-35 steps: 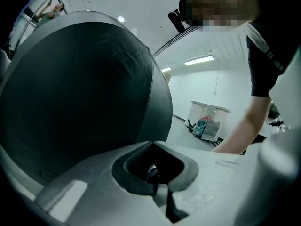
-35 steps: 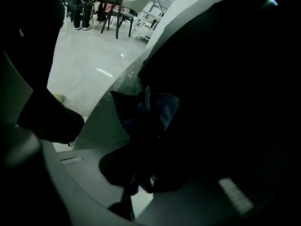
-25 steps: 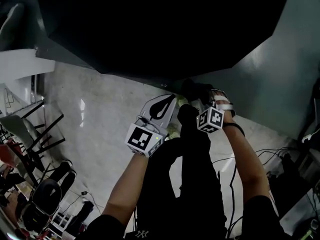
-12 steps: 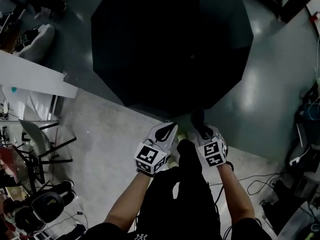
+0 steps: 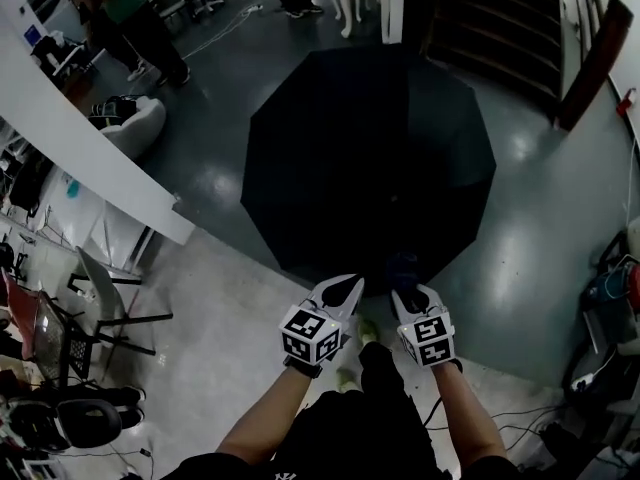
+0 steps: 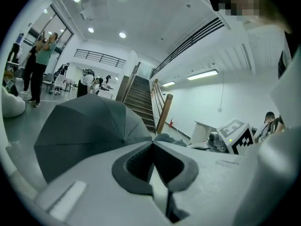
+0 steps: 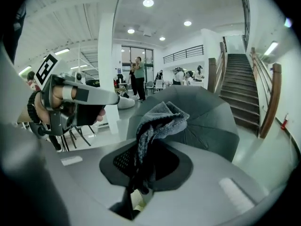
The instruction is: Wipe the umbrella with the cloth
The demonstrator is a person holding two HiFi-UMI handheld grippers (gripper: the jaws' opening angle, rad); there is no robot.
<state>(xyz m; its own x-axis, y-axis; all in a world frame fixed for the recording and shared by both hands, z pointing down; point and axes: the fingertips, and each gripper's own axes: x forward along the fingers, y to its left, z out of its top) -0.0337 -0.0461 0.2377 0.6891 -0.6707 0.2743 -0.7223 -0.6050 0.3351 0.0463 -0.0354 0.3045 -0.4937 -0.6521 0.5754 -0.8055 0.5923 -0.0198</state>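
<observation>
Right gripper [image 7: 149, 147] pinches a grey cloth [image 7: 160, 119]; left gripper [image 6: 152, 147] closed, empty — open black umbrella [image 5: 370, 158] lies just ahead on the floor [image 5: 540, 228], staircase [image 7: 240, 88] beyond.

The head view looks steeply down, while both gripper views face level, sharing the umbrella [image 5: 370, 158].

No legible text, brand, number or sign is present in any view.

The only printed graphics are black-and-white square coded patterns. These contain no letters or digits.
- Head view, lower centre: the left gripper [image 5: 349, 282] carries the left marker cube [image 5: 312, 334]. The right gripper [image 5: 408, 293] carries the right marker cube [image 5: 430, 339].
- Left gripper view, right of centre: one coded face of the right marker cube [image 6: 239, 135].
- Right gripper view, upper left: one coded face of the left marker cube [image 7: 47, 67], seen obliquely.
</observation>
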